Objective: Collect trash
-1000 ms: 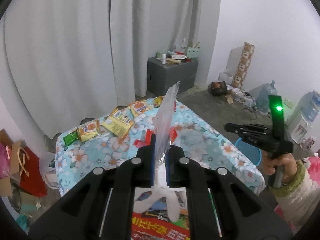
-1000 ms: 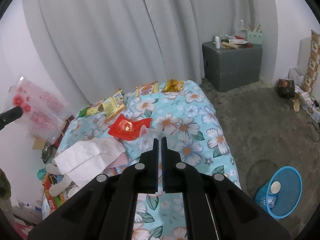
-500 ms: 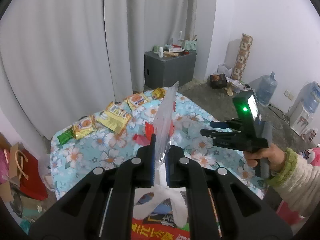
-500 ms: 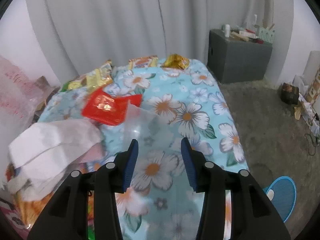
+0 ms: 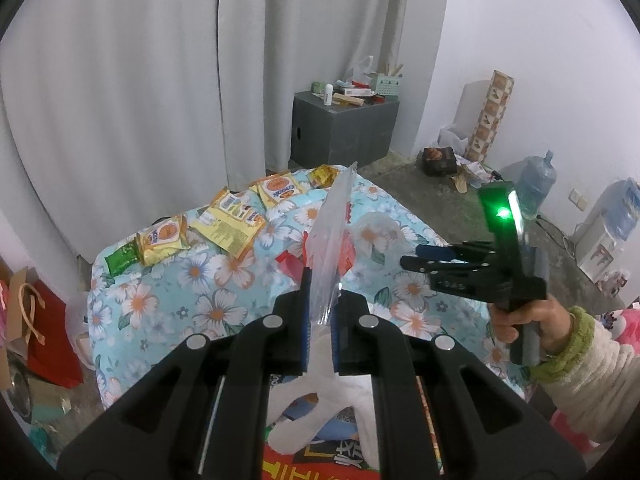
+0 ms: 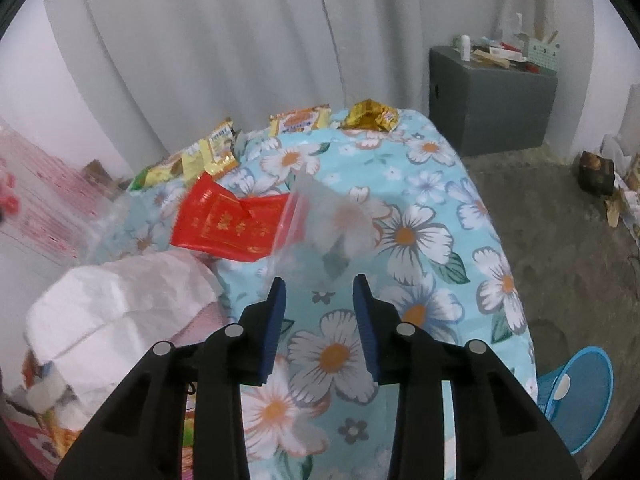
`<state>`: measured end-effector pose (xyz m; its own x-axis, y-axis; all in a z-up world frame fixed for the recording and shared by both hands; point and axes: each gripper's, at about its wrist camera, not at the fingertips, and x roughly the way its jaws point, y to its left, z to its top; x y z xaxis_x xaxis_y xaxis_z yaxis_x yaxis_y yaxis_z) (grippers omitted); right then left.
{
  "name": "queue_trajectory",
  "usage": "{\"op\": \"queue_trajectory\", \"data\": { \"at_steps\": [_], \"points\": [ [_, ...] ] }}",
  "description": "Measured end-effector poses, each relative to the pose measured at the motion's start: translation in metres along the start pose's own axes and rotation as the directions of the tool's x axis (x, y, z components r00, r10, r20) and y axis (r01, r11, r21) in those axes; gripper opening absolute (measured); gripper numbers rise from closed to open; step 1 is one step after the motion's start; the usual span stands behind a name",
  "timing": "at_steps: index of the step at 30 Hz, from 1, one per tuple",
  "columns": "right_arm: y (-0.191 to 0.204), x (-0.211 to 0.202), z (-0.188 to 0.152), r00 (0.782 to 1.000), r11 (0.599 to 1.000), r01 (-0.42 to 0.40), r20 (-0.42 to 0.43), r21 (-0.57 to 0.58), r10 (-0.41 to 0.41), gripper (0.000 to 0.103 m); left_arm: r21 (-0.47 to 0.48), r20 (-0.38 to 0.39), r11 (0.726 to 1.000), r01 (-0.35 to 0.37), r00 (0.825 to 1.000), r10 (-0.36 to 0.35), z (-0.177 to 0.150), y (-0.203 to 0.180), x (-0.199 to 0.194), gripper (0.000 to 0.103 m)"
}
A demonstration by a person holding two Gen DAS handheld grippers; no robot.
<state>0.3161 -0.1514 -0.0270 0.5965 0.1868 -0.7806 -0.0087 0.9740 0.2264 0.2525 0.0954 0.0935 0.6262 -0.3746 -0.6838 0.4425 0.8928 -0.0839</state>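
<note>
Trash is scattered all over the floral-cloth surface (image 6: 424, 208): a red packet (image 6: 228, 222), yellow snack wrappers (image 5: 232, 224) along the far edge, a gold wrapper (image 6: 372, 114) at the far corner, plus a clear plastic bag (image 6: 324, 236) lying flat right ahead of the right gripper (image 6: 320, 300). That gripper's fingers have just been closing but stand partly open, with the bag's near edge between them and not pinched. The left gripper (image 5: 320, 300) has its fingers clamped on a clear plastic bag with red print (image 5: 330, 240), held upright. A blue basket (image 6: 576, 396) sits on the floor right of the surface with a white scrap inside. A crumpled white bag (image 6: 116, 312) lies left of the right gripper.
</note>
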Motion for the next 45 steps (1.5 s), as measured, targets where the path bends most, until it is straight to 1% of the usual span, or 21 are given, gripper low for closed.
{"op": "queue_trajectory", "data": {
  "at_steps": [2,5,9,11,12,14,15,17,21,23,27,30,33,35,38,41,43,45],
  "points": [
    [0.001,-0.011,0.002,1.000,1.000,-0.020,0.019,0.024,0.020,0.042,-0.006,0.002,1.000,0.000,1.000,0.000,0.000,0.003,0.000,0.006],
    [0.004,-0.022,0.009,0.998,0.998,-0.048,0.049,0.039,0.046,0.043,-0.017,0.005,1.000,0.005,1.000,-0.005,-0.001,0.005,-0.002,0.006],
    [0.014,-0.018,0.021,0.999,1.000,-0.003,0.054,0.031,0.001,0.043,-0.025,0.009,1.000,0.010,1.000,-0.010,-0.002,0.004,-0.005,0.006],
    [0.019,-0.005,0.028,0.999,1.000,0.016,0.033,0.026,-0.017,0.042,-0.028,0.011,1.000,0.014,1.000,-0.014,-0.003,0.004,-0.006,0.006],
    [0.020,0.000,0.030,0.999,0.999,0.034,0.028,0.022,-0.035,0.040,-0.030,0.012,0.999,0.015,1.000,-0.015,-0.004,0.004,-0.006,0.006],
    [0.021,0.013,0.033,0.995,0.995,0.103,0.008,0.000,-0.103,0.018,-0.036,0.015,0.999,0.017,1.000,-0.017,-0.005,0.004,-0.008,0.006],
    [0.018,0.016,0.033,0.993,0.993,0.118,0.000,0.013,-0.118,0.013,-0.040,0.016,0.999,0.019,1.000,-0.018,-0.005,0.005,-0.008,0.006],
    [0.011,0.012,0.031,0.991,0.991,0.132,0.008,0.039,-0.132,0.008,-0.047,0.019,0.999,0.019,1.000,-0.019,-0.006,0.006,-0.011,0.006],
    [0.003,-0.005,0.026,0.990,0.989,0.134,0.031,0.056,-0.136,0.007,-0.056,0.029,0.998,0.027,0.999,-0.025,-0.005,0.006,-0.017,0.006],
    [-0.001,-0.019,0.023,0.988,0.988,0.141,0.052,0.058,-0.144,0.005,-0.062,0.035,0.997,0.039,0.999,-0.037,-0.003,0.004,-0.021,0.006],
    [-0.011,-0.052,0.015,0.985,0.988,0.138,0.092,0.069,-0.144,0.005,-0.055,0.059,0.997,0.060,0.997,-0.056,-0.001,-0.008,-0.033,0.006],
    [-0.021,-0.083,0.008,0.981,0.988,0.135,0.129,0.080,-0.145,0.005,-0.038,0.083,0.996,0.078,0.994,-0.075,0.001,-0.025,-0.046,0.006],
    [-0.035,-0.115,-0.003,0.975,0.986,0.133,0.166,0.099,-0.148,0.005,-0.018,0.102,0.994,0.111,0.989,-0.109,0.007,-0.048,-0.057,0.006],
    [-0.049,-0.139,-0.012,0.968,0.983,0.137,0.194,0.120,-0.159,0.005,-0.001,0.107,0.992,0.128,0.986,-0.128,0.010,-0.063,-0.060,0.006],
    [-0.075,-0.173,-0.029,0.954,0.973,0.156,0.229,0.168,-0.192,0.005,0.039,0.107,0.985,0.165,0.980,-0.169,0.017,-0.095,-0.060,0.006],
    [-0.110,-0.204,-0.051,0.940,0.956,0.177,0.245,0.235,-0.235,0.005,0.079,0.089,0.971,0.225,0.969,-0.231,0.027,-0.133,-0.050,0.006],
    [-0.139,-0.222,-0.068,0.929,0.935,0.205,0.242,0.290,-0.279,0.005,0.103,0.062,0.956,0.276,0.957,-0.284,0.034,-0.163,-0.038,0.006],
    [-0.167,-0.233,-0.086,0.924,0.912,0.221,0.224,0.345,-0.309,0.005,0.119,0.023,0.936,0.330,0.942,-0.335,0.042,-0.198,-0.020,0.006]
  ]
}}
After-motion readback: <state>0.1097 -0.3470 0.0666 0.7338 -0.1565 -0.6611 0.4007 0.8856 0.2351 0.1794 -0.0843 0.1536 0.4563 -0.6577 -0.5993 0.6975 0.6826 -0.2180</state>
